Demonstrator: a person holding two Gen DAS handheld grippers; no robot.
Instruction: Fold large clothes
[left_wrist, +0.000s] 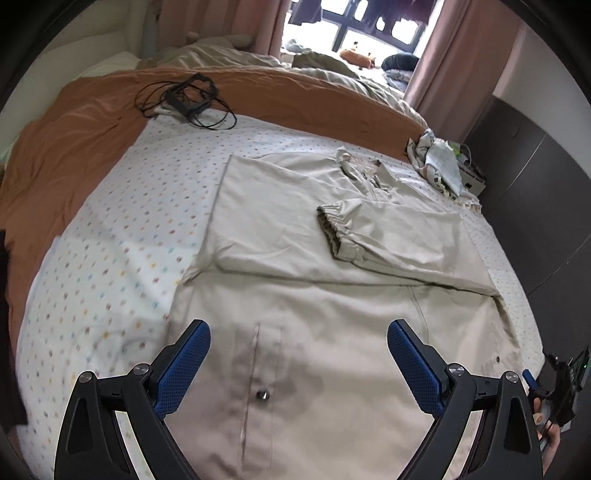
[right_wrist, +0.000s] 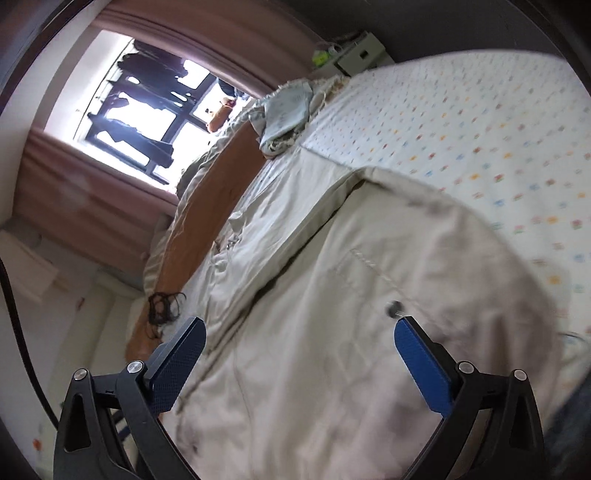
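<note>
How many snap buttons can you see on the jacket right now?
2 in the left wrist view: one snap on the pocket flap between the left jaws, one near the jacket's right edge. More may be hidden under the folds.

I see open spotted sheet (left_wrist: 122, 229) left of the beige jacket (left_wrist: 314, 288), free for a claw to pass. Beyond the jacket a black cable tangle (left_wrist: 186, 99) lies; at its far right corner, crumpled cloth (left_wrist: 439, 162) crowds the bed's edge.
</note>
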